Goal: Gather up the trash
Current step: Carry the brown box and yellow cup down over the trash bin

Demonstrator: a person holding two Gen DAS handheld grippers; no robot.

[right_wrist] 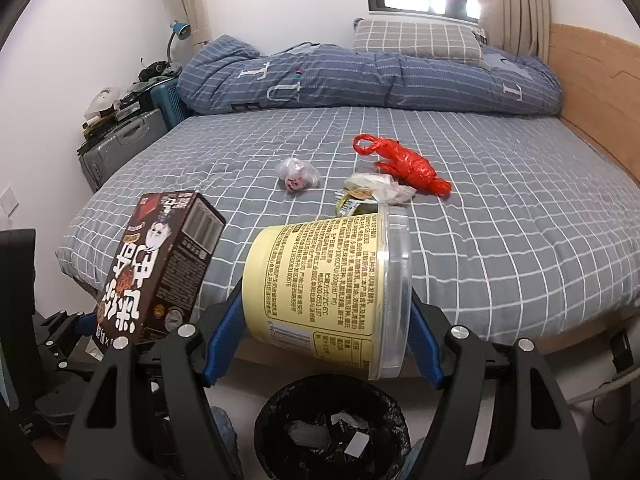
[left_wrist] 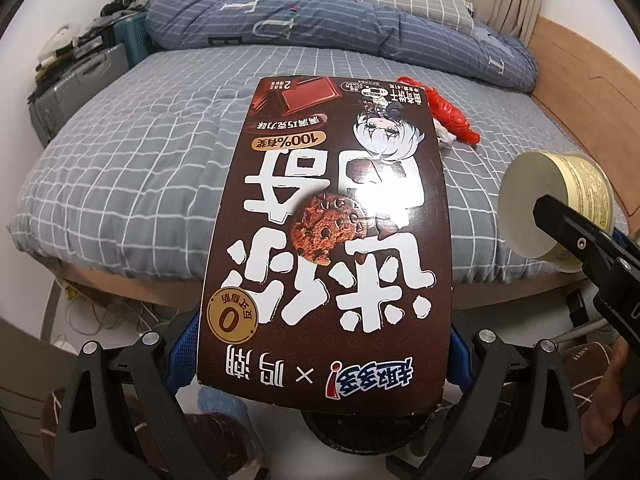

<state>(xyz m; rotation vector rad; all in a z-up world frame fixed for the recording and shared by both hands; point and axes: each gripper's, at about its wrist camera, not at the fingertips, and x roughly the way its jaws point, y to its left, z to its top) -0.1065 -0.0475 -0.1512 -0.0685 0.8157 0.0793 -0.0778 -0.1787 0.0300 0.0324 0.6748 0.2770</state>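
Note:
My left gripper point(left_wrist: 320, 360) is shut on a brown cookie box point(left_wrist: 332, 240), held in the air at the foot of the bed; the box also shows in the right wrist view point(right_wrist: 156, 264). My right gripper point(right_wrist: 320, 332) is shut on a yellow cup with a clear lid point(right_wrist: 332, 280), held on its side above a black-lined trash bin point(right_wrist: 332, 432). The cup also shows in the left wrist view point(left_wrist: 556, 204). On the bed lie a red plastic bag point(right_wrist: 404, 162), a crumpled wrapper point(right_wrist: 372, 194) and a small clear bag point(right_wrist: 298, 174).
The bed point(right_wrist: 500, 220) has a grey checked sheet, a blue duvet point(right_wrist: 360, 80) and a pillow point(right_wrist: 416, 38) at the far side. A wooden side board point(right_wrist: 600, 92) runs along the right. Suitcases and clutter point(right_wrist: 120, 136) stand at the left.

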